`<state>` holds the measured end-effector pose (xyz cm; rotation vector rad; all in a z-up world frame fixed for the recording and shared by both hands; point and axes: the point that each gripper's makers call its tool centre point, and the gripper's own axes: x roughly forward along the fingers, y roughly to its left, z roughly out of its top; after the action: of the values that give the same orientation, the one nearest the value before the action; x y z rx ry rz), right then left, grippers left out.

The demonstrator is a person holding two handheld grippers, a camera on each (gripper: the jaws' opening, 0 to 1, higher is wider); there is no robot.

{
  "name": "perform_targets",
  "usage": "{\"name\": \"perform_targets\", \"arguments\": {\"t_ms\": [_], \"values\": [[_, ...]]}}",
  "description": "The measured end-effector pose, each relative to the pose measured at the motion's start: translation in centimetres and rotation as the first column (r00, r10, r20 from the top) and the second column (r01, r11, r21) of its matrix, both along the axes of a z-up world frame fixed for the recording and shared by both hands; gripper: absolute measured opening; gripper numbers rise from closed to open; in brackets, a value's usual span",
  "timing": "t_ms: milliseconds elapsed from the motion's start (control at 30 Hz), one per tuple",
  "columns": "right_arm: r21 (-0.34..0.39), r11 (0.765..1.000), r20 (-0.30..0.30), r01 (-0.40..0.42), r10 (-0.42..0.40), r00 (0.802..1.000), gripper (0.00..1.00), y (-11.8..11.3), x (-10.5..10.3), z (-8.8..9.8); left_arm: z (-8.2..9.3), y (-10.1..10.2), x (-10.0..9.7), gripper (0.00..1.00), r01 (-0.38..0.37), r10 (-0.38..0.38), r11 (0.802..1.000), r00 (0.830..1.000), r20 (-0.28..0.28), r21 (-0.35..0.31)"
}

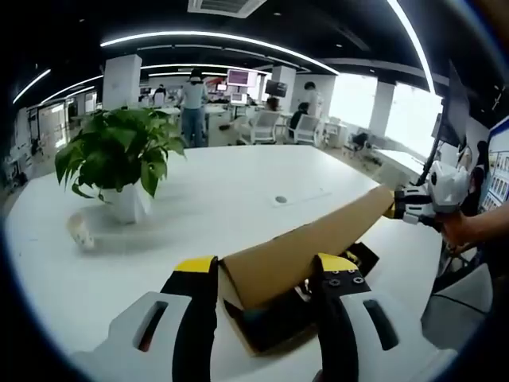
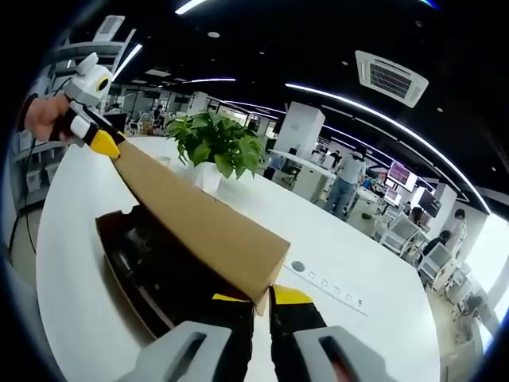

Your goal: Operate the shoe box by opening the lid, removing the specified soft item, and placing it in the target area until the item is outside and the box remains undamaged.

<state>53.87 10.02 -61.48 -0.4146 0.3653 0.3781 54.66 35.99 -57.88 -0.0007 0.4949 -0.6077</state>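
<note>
- The shoe box [image 2: 151,270] lies open on the white counter [image 1: 231,191], with dark contents inside.
- Left tongs [image 1: 266,278] grip one corner of the brown lid [image 1: 318,239].
- Right tongs [image 2: 258,306] pinch the opposite corner.
- A potted plant [image 1: 119,163] stands nearby.
- No writing is legible.

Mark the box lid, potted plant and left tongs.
box lid [image 2: 199,227], right gripper view, outer cardboard face.
potted plant [image 1: 119,155], left gripper view, leaves.
left tongs [image 1: 266,274], left gripper view, midway between the tips.
</note>
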Motion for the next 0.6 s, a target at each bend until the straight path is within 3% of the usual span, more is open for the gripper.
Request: {"name": "perform_targets", "arguments": {"t_ms": [233,533,600], "values": [[0.001,1.0,-0.009,-0.003,0.003,1.0,0.01,-0.1,0.1,0.0,-0.2,0.0,-0.3,0.49,-0.001,0.001,1.0,1.0,0.009,0.001],[0.003,1.0,-0.016,0.0,0.0,1.0,0.01,-0.1,0.3,0.2,-0.4,0.7,-0.7,0.5,0.022,-0.023,0.999,0.999,0.033,0.048],[0.016,1.0,-0.015,0.013,-0.013,1.0,0.01,-0.1,0.4,0.2,-1.7,1.5,-0.8,0.48,0.019,-0.021,0.992,1.0,0.016,0.126]]}}
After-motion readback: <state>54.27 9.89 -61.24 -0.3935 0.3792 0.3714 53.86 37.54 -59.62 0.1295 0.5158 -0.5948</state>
